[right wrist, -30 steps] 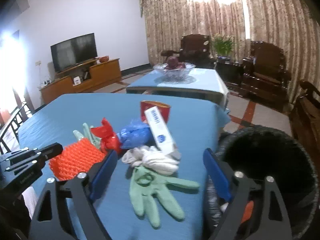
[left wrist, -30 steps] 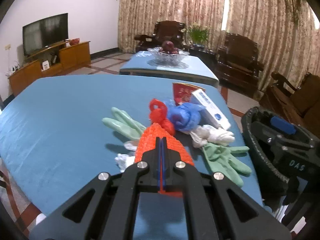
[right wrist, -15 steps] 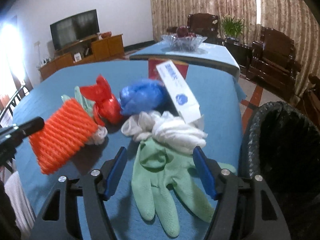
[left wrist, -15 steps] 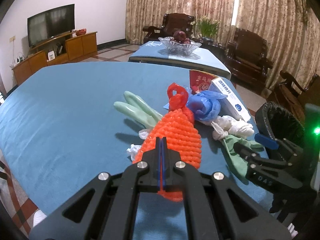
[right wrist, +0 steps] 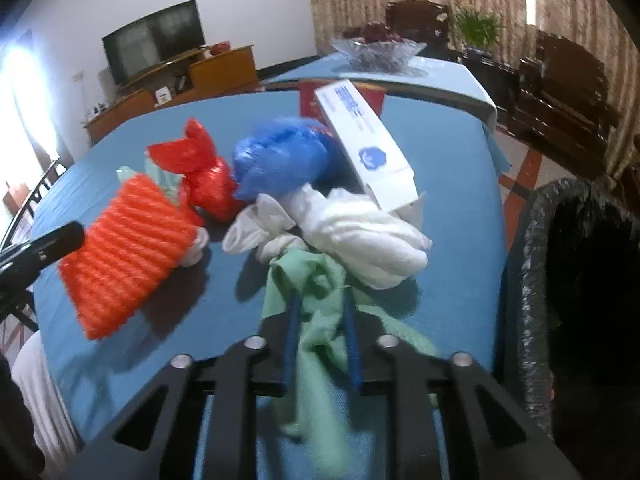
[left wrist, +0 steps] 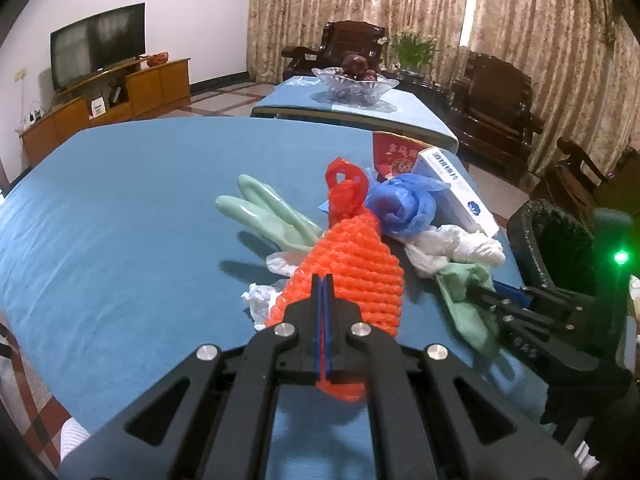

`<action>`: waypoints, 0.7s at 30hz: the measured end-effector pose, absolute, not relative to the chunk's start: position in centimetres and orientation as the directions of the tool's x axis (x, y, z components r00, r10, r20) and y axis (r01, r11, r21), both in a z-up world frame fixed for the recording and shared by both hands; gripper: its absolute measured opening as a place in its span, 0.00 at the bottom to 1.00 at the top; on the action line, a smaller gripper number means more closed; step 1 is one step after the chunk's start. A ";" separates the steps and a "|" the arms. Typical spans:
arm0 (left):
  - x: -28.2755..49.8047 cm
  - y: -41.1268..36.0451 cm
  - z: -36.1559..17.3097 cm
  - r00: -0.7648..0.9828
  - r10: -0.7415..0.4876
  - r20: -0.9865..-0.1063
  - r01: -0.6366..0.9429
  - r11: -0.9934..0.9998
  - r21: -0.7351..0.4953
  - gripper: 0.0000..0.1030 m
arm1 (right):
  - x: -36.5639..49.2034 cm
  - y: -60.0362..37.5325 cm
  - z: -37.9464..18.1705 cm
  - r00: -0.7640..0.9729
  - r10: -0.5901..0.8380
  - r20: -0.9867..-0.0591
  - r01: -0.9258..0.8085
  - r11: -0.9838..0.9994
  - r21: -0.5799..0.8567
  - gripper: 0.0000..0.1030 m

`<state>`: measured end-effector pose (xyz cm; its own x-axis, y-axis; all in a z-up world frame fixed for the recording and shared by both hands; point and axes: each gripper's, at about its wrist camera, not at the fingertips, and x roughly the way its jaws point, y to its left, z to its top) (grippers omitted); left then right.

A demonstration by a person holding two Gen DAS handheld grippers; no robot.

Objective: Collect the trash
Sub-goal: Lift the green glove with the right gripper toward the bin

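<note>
The left gripper (left wrist: 322,280) keeps its jaws clenched on the orange foam net (left wrist: 352,268), which has sunk a little since a second ago and now hangs low over the blue surface (left wrist: 120,200). The right gripper (right wrist: 320,300), wide open a second ago and above the pile, has come down; its jaws have just been closing and now pinch the green glove (right wrist: 316,280), bunching it between the blue pads. The glove lies at the surface's right edge, touching the white bag (right wrist: 360,236) and beside the black bin (right wrist: 560,280). The red bag (right wrist: 200,176), blue bag (right wrist: 280,160) and white box (right wrist: 364,148) lie as before.
</note>
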<state>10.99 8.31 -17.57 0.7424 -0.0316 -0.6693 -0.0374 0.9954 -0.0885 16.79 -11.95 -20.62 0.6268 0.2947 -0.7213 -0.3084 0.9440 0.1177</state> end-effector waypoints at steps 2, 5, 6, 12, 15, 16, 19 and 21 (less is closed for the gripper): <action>10.9 8.2 -17.2 0.746 -0.037 -0.665 -0.033 0.995 -0.093 0.00 | 16.1 -12.0 -19.6 0.635 0.312 -0.707 -0.323 0.938 0.125 0.11; 10.7 7.7 -16.5 0.759 -0.041 -0.650 -0.021 0.996 -0.086 0.00 | 15.1 -12.0 -18.2 0.646 0.340 -0.683 -0.341 0.930 0.139 0.09; 10.7 7.6 -16.3 0.760 -0.041 -0.648 -0.019 0.996 -0.085 0.00 | 14.7 -12.1 -17.6 0.651 0.350 -0.674 -0.349 0.926 0.143 0.09; 10.2 7.3 -14.9 0.773 -0.054 -0.632 -0.012 0.995 -0.100 0.00 | 13.4 -12.7 -14.7 0.679 0.382 -0.627 -0.371 0.915 0.156 0.08; 10.1 6.9 -14.2 0.777 -0.062 -0.626 -0.003 0.995 -0.103 0.00 | 13.2 -13.2 -13.5 0.697 0.385 -0.605 -0.372 0.915 0.155 0.08; 10.1 6.7 -13.9 0.779 -0.069 -0.623 0.002 0.994 -0.107 0.00 | 13.3 -13.3 -13.1 0.700 0.387 -0.600 -0.373 0.915 0.155 0.08; 10.0 6.1 -13.2 0.787 -0.081 -0.611 0.019 0.994 -0.106 0.00 | 13.1 -13.6 -12.0 0.717 0.388 -0.579 -0.375 0.915 0.150 0.07; 10.0 5.7 -12.7 0.792 -0.088 -0.604 0.029 0.994 -0.106 0.00 | 12.9 -14.0 -11.1 0.729 0.389 -0.563 -0.373 0.916 0.149 0.07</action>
